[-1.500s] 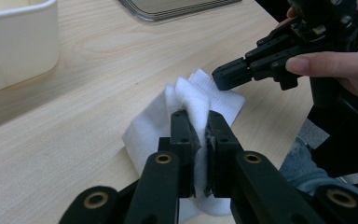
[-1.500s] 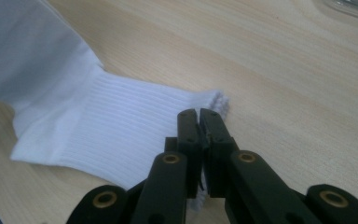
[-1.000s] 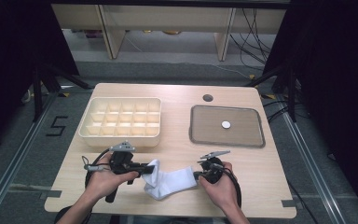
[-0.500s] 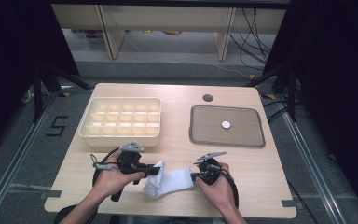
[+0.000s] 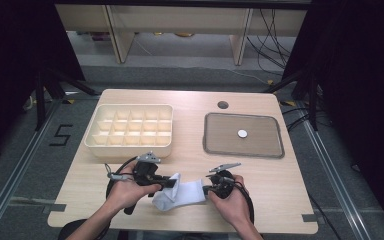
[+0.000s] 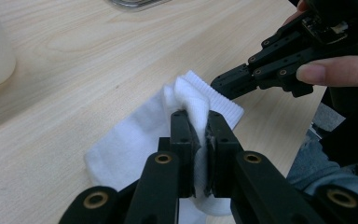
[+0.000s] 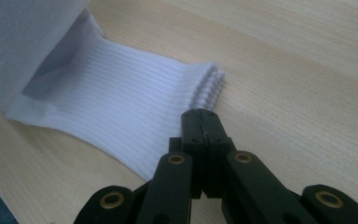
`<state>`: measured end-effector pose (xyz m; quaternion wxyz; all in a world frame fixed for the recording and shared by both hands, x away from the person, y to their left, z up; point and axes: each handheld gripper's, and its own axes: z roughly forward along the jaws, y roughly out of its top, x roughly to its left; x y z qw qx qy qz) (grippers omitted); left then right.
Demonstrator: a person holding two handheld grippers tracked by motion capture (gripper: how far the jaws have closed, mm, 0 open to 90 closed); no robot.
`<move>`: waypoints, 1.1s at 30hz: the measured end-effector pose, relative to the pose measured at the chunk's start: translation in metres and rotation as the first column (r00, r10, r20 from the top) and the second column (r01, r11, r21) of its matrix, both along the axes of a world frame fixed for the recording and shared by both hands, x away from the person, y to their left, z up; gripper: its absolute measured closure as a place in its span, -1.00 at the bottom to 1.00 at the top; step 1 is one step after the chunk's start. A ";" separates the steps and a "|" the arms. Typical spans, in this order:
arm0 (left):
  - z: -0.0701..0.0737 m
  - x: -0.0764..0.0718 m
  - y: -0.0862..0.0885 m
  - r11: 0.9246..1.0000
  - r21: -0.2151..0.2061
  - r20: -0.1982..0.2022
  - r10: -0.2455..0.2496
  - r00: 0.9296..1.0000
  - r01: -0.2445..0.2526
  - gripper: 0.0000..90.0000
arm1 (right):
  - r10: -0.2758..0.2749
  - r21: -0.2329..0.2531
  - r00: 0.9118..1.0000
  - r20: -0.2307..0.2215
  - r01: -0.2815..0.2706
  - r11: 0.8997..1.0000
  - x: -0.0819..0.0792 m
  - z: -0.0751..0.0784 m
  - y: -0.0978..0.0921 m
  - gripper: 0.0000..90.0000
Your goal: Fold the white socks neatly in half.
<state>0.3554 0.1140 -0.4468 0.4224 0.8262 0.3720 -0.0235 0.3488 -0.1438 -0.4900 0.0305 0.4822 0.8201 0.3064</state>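
Left gripper view | left hand-held gripper (image 6: 199,140) clamps white sock (image 6: 135,140); right hand-held gripper (image 7: 200,122) clenched beside cuff

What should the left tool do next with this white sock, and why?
Probably carry the pinched fold across toward the ribbed cuff and lay it down. The left tool is shut on a raised fold of the white sock, while the right tool rests shut at the cuff's edge, seemingly holding nothing, on the table.
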 end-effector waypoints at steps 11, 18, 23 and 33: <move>-0.003 0.002 -0.010 1.000 0.023 0.007 -0.014 1.000 0.014 0.85 | 0.011 0.008 1.000 -0.008 -0.011 1.000 -0.001 -0.001 0.003 1.00; -0.007 0.002 -0.019 0.999 0.039 0.016 -0.016 1.000 0.015 0.85 | 0.015 0.007 1.000 0.012 -0.015 1.000 -0.002 -0.002 0.006 1.00; -0.011 0.004 -0.024 0.998 0.061 0.021 -0.023 1.000 0.022 0.85 | 0.016 -0.001 1.000 0.014 -0.016 1.000 -0.002 -0.002 0.006 1.00; -0.021 0.007 -0.033 0.996 0.082 0.008 -0.025 1.000 0.024 0.84 | 0.028 0.008 1.000 0.005 -0.028 1.000 -0.003 -0.003 0.007 1.00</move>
